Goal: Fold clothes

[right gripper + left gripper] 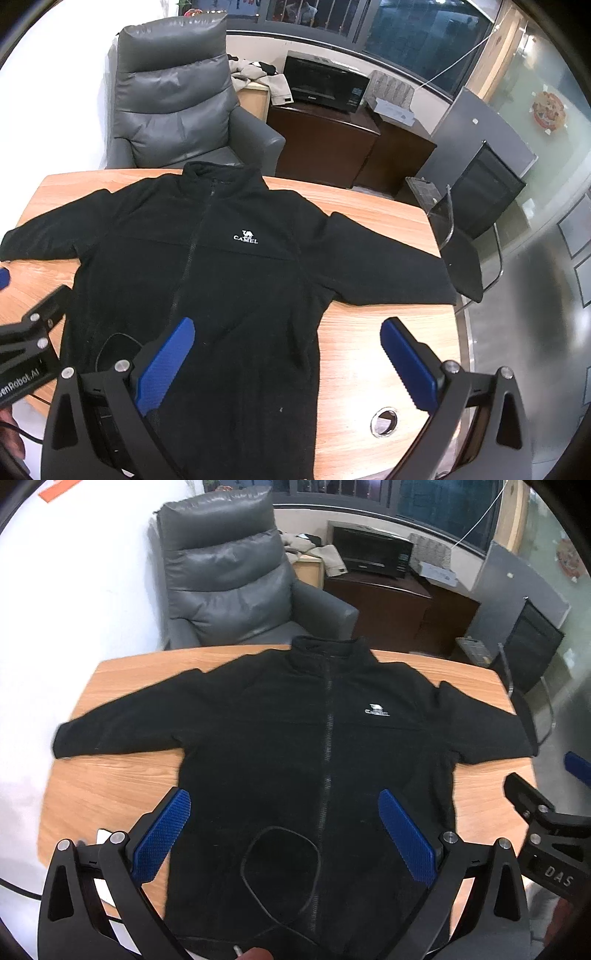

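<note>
We see the black zip-front fleece jacket [314,738] spread flat on the wooden counter [369,350], unfolded; both tongs, left [284,836] and right [288,363], released, hovering. All folds remain.

The black jacket [221,295] bears a white "CAMEL" logo [246,237]; the left tongs [14,362] read "enRobot.AI".

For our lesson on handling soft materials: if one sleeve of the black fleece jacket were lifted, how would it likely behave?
The black fleece jacket would probably droop: its sleeve already sags over the table edge. The fuzzy fabric likely grips rather than slips. The body would probably drag along, being one zipped piece.
</note>
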{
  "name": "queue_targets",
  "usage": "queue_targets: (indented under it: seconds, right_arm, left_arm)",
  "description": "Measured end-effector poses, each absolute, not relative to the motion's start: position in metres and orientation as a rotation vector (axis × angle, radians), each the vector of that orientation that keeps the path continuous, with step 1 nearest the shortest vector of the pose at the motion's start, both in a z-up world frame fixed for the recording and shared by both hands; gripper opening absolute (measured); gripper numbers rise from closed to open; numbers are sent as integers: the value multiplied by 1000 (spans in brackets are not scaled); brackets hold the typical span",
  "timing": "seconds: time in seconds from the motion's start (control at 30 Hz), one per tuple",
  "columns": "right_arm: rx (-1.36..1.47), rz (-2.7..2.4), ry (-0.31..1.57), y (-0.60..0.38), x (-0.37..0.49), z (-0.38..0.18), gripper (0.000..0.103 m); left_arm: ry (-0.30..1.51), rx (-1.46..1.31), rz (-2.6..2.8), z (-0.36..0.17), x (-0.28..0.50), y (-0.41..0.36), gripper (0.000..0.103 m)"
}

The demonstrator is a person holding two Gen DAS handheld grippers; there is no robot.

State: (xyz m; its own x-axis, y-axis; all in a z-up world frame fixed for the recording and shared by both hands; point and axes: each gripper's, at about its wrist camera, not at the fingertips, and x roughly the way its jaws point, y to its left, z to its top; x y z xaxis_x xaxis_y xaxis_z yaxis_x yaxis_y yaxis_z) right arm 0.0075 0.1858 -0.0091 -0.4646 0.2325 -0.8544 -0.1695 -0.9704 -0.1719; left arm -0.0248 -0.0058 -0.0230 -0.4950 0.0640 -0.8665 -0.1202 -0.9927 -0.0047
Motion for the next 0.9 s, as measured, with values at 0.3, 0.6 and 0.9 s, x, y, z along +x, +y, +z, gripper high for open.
queue_targets:
  seconds: [0.3,0.6,0.9]
  right_arm:
    - [-1487,2423,-63,219,16,-20,103]
    - [-1445,2508,-39,280,22,0,103]
    - [-1415,2576,63,312,18,12,103]
  left_arm:
    - [226,-1517,2576,-42,-35,40,103]
    - [173,-1487,2708,-5,-18,92,103]
    - [161,-1408,2740,11,-24,110,103]
